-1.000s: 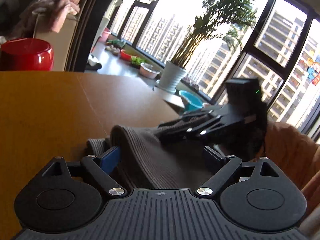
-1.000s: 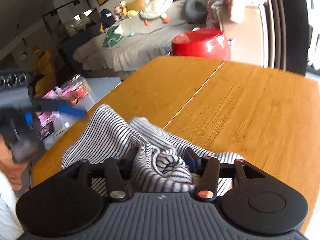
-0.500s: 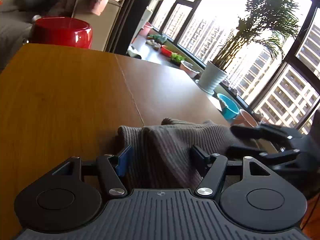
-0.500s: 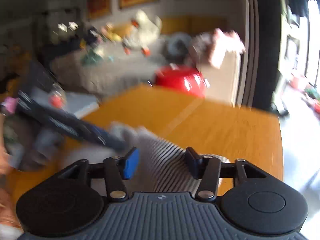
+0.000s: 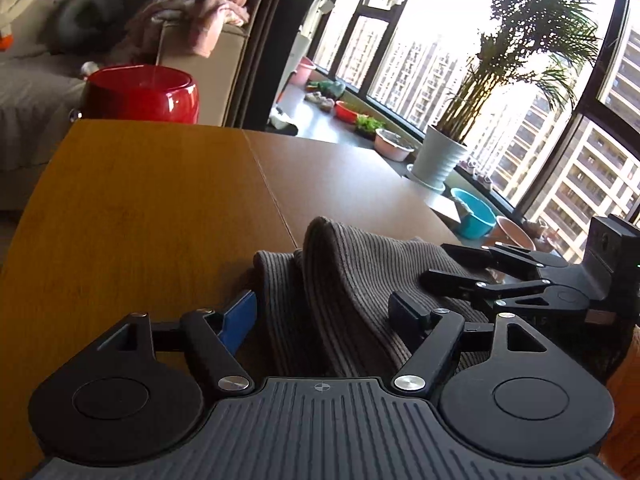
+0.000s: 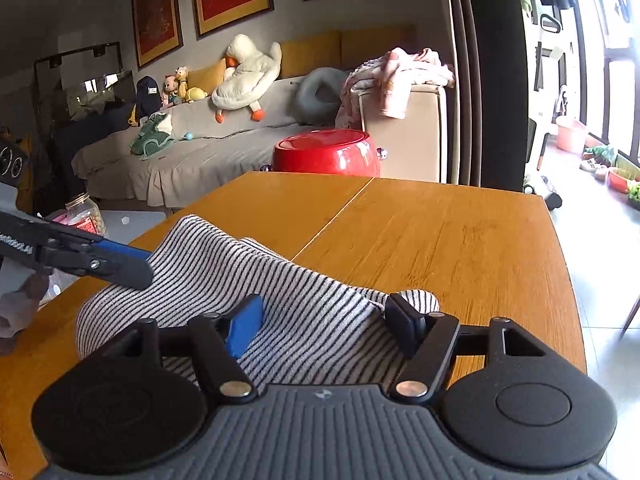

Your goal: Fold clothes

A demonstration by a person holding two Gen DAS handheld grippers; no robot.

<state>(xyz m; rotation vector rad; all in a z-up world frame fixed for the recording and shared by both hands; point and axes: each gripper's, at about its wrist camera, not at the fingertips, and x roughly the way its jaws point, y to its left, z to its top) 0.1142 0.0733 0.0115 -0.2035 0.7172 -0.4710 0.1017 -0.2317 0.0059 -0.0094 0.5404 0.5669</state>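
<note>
A black-and-white striped garment (image 6: 256, 280) lies bunched at the near edge of the wooden table (image 6: 460, 240). In the left wrist view a fold of the garment (image 5: 344, 272) rises between the pads of my left gripper (image 5: 324, 314). Its jaws are opening and neither pad presses the cloth. My right gripper (image 6: 324, 326) hovers over a flatter part of the garment. Its jaws are also opening, with slack cloth between and under the fingers. Each gripper shows in the other's view: the right gripper (image 5: 500, 276) over the garment's right side, the left gripper (image 6: 100, 260) at its left edge.
A red pot-like stool (image 6: 326, 152) stands past the table's far edge, before a sofa (image 6: 200, 152) with toys and clothes. A potted palm (image 5: 440, 156) and bowls line the window sill at the right. A glass jar (image 6: 86, 212) sits low at the left.
The cloth that was gathered in the right jaws a second ago now lies slack and flatter between wider jaws. The left jaws narrowed on the fold, then widened again.
</note>
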